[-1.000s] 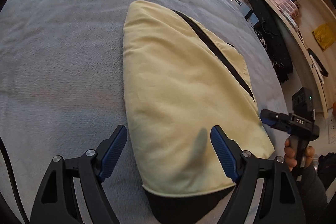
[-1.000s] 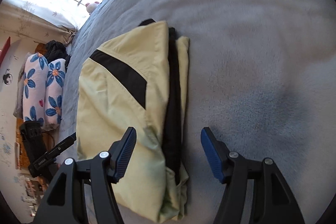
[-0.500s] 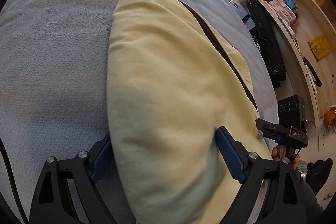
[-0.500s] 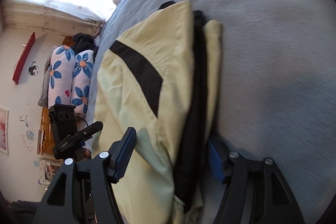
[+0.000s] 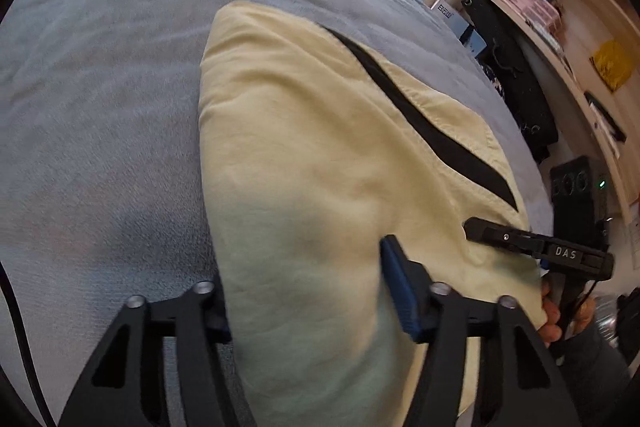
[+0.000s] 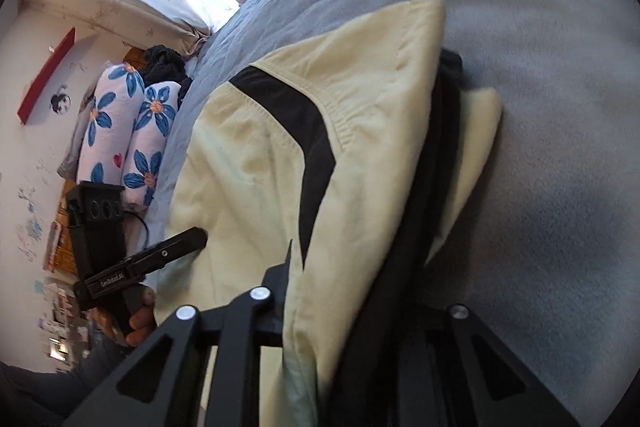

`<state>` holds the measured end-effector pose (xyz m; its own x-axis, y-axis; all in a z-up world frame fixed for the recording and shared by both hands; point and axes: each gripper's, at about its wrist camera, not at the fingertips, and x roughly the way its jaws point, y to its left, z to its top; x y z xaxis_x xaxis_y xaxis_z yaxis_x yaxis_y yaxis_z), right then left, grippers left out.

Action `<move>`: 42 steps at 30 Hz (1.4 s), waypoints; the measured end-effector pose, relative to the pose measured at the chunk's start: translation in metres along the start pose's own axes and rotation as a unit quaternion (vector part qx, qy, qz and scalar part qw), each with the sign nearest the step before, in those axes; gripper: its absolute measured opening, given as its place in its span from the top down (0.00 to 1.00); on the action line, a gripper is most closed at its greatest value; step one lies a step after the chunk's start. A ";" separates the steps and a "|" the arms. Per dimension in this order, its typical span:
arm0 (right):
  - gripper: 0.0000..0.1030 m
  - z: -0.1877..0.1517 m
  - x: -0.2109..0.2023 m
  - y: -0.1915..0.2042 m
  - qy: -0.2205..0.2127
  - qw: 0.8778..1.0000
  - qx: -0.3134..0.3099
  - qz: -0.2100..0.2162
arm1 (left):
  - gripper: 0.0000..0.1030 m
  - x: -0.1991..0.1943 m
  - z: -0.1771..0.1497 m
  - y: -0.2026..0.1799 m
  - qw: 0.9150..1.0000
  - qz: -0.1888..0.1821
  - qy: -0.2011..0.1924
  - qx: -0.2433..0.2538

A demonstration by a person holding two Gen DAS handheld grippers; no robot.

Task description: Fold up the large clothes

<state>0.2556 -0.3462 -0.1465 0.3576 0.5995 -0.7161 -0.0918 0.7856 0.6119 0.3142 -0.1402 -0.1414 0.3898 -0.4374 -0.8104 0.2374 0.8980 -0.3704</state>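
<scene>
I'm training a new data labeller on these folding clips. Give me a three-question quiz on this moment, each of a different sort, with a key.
1. True or false: the folded yellow garment lies on a grey blanket.
2. Multiple choice: what colour is the stripe across the garment? A) red B) black C) white
3. Fill in: the left gripper and the right gripper each have the garment's near edge ____ their fingers.

Key
1. True.
2. B.
3. Between. The left fingers straddle the bundle; the right fingers close on its stacked layers.
</scene>
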 end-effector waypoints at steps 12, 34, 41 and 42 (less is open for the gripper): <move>0.88 -0.002 -0.028 0.087 -0.046 0.997 -0.062 -0.023 | 0.66 -0.075 0.012 -0.022 0.997 0.043 -0.044 0.052; 0.88 0.079 0.095 0.320 -0.074 0.987 -0.130 0.053 | 0.66 -0.269 0.090 0.194 0.986 0.127 -0.099 0.042; 0.88 0.155 0.175 0.352 -0.107 0.986 -0.108 0.062 | 0.66 -0.251 0.171 0.285 0.984 0.132 -0.113 0.033; 0.88 0.165 0.187 0.352 -0.113 0.986 -0.102 0.061 | 0.66 -0.244 0.181 0.296 0.984 0.132 -0.112 0.030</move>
<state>0.4439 0.0171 -0.0095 0.5281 0.6604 -0.5338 -0.3238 0.7378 0.5923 0.4500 0.2234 0.0293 0.6307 -0.1940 -0.7514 0.1511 0.9804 -0.1262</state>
